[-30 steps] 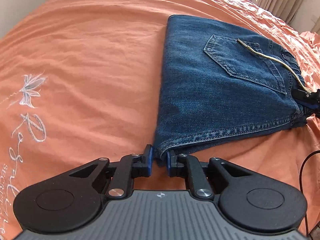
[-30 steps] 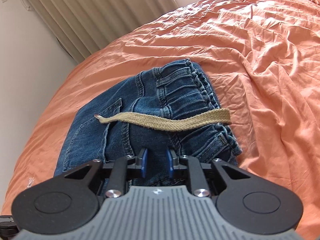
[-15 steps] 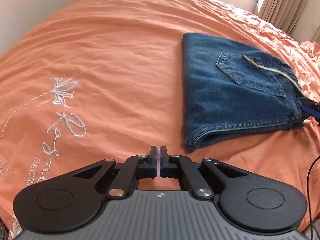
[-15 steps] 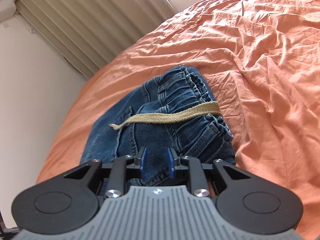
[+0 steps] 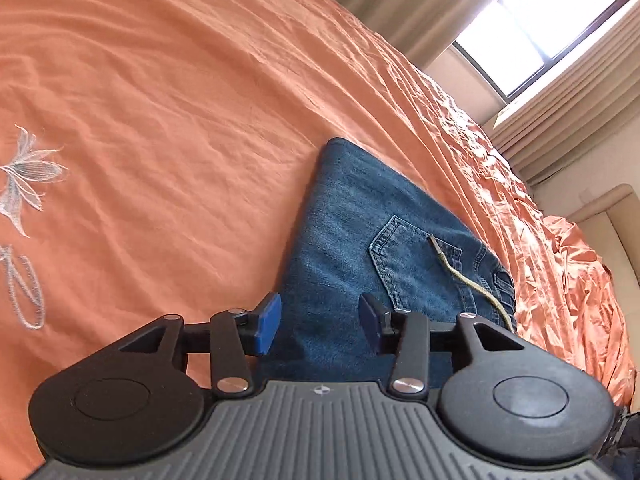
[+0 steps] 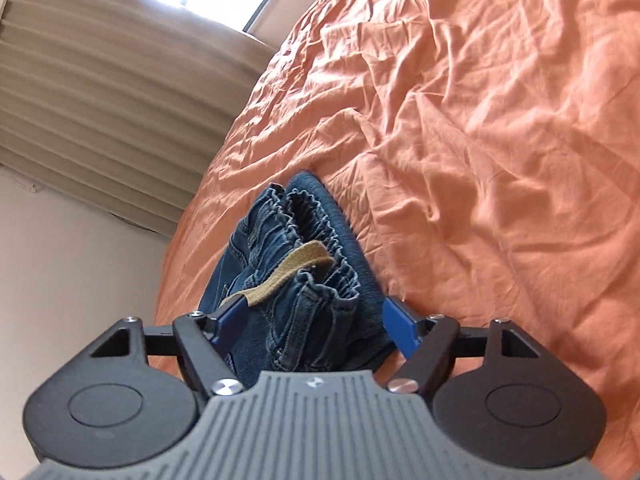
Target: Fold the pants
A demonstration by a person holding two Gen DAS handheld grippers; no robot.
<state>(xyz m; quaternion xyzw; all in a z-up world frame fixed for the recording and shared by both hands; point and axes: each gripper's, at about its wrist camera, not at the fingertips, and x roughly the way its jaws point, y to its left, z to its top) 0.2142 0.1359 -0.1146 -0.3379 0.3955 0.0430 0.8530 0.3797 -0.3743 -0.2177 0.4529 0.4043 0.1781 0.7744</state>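
Observation:
Folded blue jeans (image 5: 360,240) lie flat on the orange bedsheet (image 5: 180,120), back pocket up, with a tan drawstring (image 5: 472,280) trailing across them. My left gripper (image 5: 319,320) hovers over their near left edge. Its jaws are opening and its pads press on nothing. In the right wrist view the gathered waistband (image 6: 304,240) and drawstring (image 6: 288,272) face me. My right gripper (image 6: 316,320) straddles the waistband end, its jaws opening wide with the denim between them untouched by the blue pads (image 6: 400,324).
White embroidery (image 5: 28,184) marks the sheet at the left. Beige curtains (image 6: 100,100) and a bright window (image 5: 540,20) stand beyond the bed. The sheet (image 6: 480,140) is rumpled to the right of the jeans. A pale padded piece of furniture (image 5: 612,232) stands at the far right.
The left gripper let go of the jeans' corner, drew back shut, then rolled and opened over the edge. The right gripper released the waistband, opened wide and rolled.

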